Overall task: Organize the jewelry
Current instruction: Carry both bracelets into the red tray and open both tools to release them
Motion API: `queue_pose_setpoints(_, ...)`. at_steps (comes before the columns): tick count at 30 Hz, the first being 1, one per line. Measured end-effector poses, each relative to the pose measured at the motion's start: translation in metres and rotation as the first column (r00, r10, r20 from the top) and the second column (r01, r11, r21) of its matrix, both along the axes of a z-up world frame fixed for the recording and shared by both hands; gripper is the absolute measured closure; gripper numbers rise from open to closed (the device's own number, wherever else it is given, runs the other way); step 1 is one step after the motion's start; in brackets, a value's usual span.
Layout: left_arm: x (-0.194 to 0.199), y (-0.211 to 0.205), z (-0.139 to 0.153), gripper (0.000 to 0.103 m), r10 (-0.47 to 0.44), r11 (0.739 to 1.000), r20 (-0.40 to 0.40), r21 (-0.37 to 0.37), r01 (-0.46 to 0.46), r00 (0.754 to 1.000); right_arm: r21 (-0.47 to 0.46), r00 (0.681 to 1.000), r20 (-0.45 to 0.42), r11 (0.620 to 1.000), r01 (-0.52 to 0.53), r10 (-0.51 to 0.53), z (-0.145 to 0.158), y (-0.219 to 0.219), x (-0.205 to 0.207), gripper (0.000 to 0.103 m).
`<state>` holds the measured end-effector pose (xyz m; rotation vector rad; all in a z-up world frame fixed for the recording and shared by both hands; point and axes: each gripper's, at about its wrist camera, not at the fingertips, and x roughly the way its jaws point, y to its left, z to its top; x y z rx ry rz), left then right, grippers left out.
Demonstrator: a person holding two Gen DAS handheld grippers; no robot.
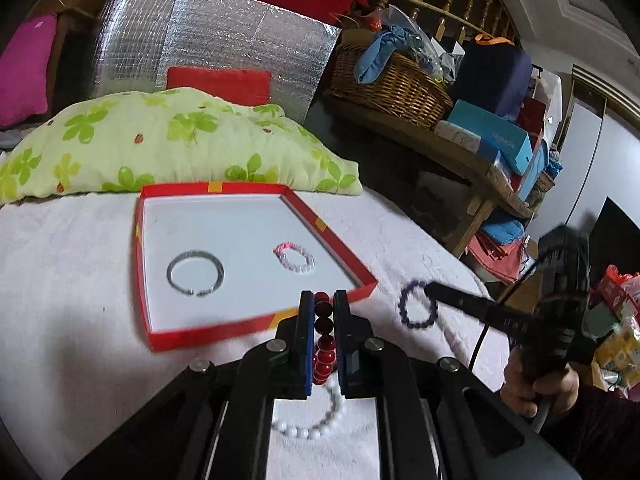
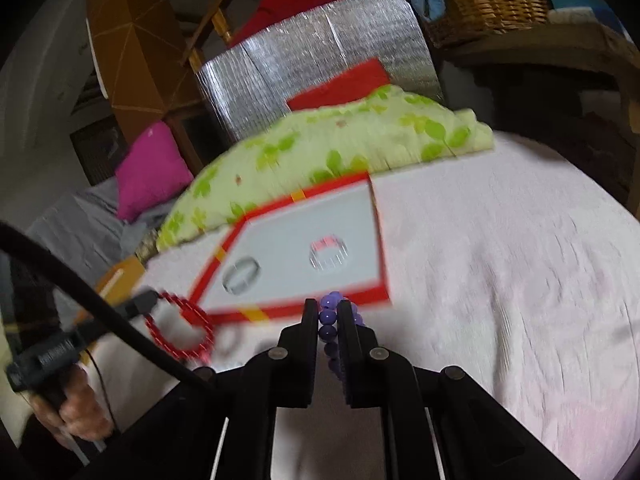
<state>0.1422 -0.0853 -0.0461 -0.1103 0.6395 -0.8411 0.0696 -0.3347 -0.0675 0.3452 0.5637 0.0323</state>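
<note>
A shallow red box with a white floor [image 1: 256, 322] [image 2: 362, 294] lies on the pale bedspread. Inside it lie a silver bangle [image 1: 195, 272] [image 2: 241, 275] and a pink and white bead bracelet [image 1: 294, 257] [image 2: 328, 255]. My left gripper [image 1: 323, 300] is shut on a dark red bead bracelet [image 1: 324, 332] [image 2: 180, 328], held just before the box's near rim. My right gripper [image 2: 327, 308] is shut on a purple bead bracelet [image 2: 329, 330] [image 1: 416, 304], held near the box's near right corner. A white bead bracelet [image 1: 316, 426] lies on the spread under my left gripper.
A green flowered pillow [image 1: 172, 144] lies behind the box. A silver foil board [image 1: 212, 40] and a magenta cushion [image 1: 24, 68] stand further back. A wicker basket [image 1: 392, 84] and stacked boxes sit on a wooden bench to the right.
</note>
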Motion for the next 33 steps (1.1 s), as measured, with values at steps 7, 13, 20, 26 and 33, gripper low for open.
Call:
queue_pose_setpoints(7,0.050,-0.013,0.016,0.094,0.003,1.000,0.007,-0.006,-0.003,1.000,0.061,0.997,-0.041,0.996,-0.069,0.071,0.047,0.014,0.091,0.092)
queue_pose_setpoints(13,0.074,-0.030,-0.001,0.094,-0.016,1.000,-0.032,-0.001,0.016,0.999,0.145,0.990,-0.094,0.985,-0.093,0.107,0.043,0.024,0.180,0.092)
queue_pose_setpoints(20,0.092,-0.035,-0.021,0.094,-0.027,0.999,-0.093,0.039,0.031,0.995,0.212,0.973,-0.202,0.975,-0.063,0.107,-0.011,0.021,0.240,0.092)
queue_pose_setpoints(26,0.104,-0.042,-0.032,0.094,-0.011,0.996,-0.132,0.084,0.022,0.991,0.256,0.965,-0.243,0.966,-0.035,0.099,-0.035,0.006,0.251,0.092)
queue_pose_setpoints(33,0.105,-0.054,-0.047,0.089,0.043,0.979,-0.144,0.203,-0.013,0.989,0.260,0.962,-0.269,0.965,0.038,0.034,-0.042,-0.012,0.243,0.091)
